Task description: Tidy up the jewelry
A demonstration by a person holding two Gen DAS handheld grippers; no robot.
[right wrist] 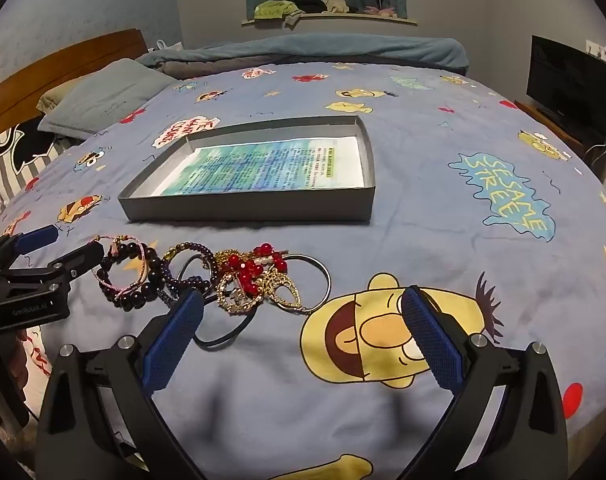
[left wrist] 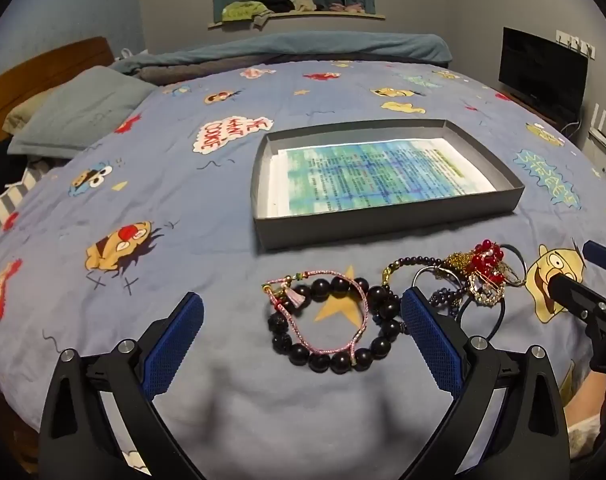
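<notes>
While both grippers hover over the bed [left wrist: 103, 184], the left gripper [left wrist: 303, 320] and right gripper [right wrist: 303, 320] keep their fingers spread wide, holding nothing. A tangle of jewelry [left wrist: 403, 292] lies on the bedspread, just in front of the shallow grey box [left wrist: 383, 220].

One grey tray [left wrist: 387, 226] lies on the bed [left wrist: 183, 208], with one printed sheet [left wrist: 379, 178] in it. At 6 o'clock of the tray sits one jewelry heap [right wrist: 223, 280]: one big-bead bracelet [left wrist: 335, 362], one pink cord [left wrist: 323, 346], one red bead cluster [left wrist: 487, 260]; the tangled remainder cannot be counted. Two pillows [left wrist: 79, 114]. One screen [left wrist: 543, 72].
</notes>
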